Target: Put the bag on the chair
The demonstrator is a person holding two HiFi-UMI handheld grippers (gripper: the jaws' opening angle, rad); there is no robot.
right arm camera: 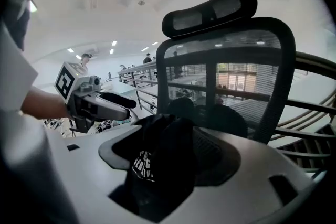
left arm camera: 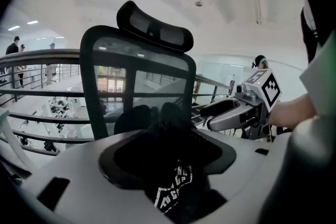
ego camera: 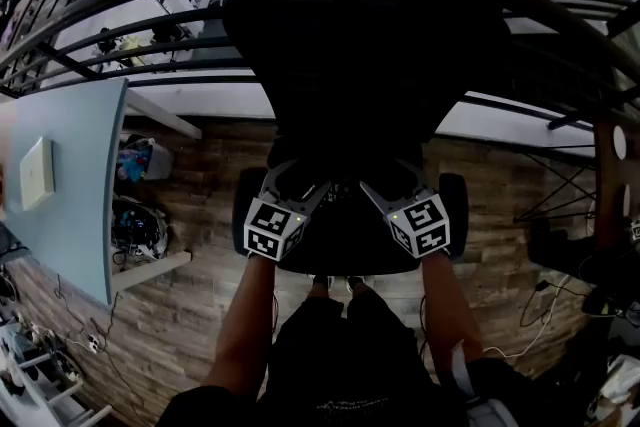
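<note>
Placement looks all but done. The black cloth bag (left arm camera: 173, 186), with white print on it, lies low in front of the mesh backrest of the black office chair (ego camera: 360, 45). It sits at the near middle of the seat, between the left gripper (ego camera: 305, 183) and the right gripper (ego camera: 385, 185). Both gripper views show the fingers standing wide, with the bag's crumpled cloth lying loose in the gap rather than pinched. As far as I can judge, neither gripper grips anything. The bag therefore seems to rest its weight on the seat. What is left is small: draw both grippers clear toward the person without snagging the cloth, and check that the bag does not slump off.

Much is hard to read. In the head view the bag, seat and backrest are all black and run together. The bag's outline, and how squarely it sits on the seat, cannot be made out there. The gripper views show only the bag's upper folds; its bottom and its contact with the seat are hidden behind each gripper's own grey body. The print is too folded to read. The chair's base is hidden under the seat.
</note>
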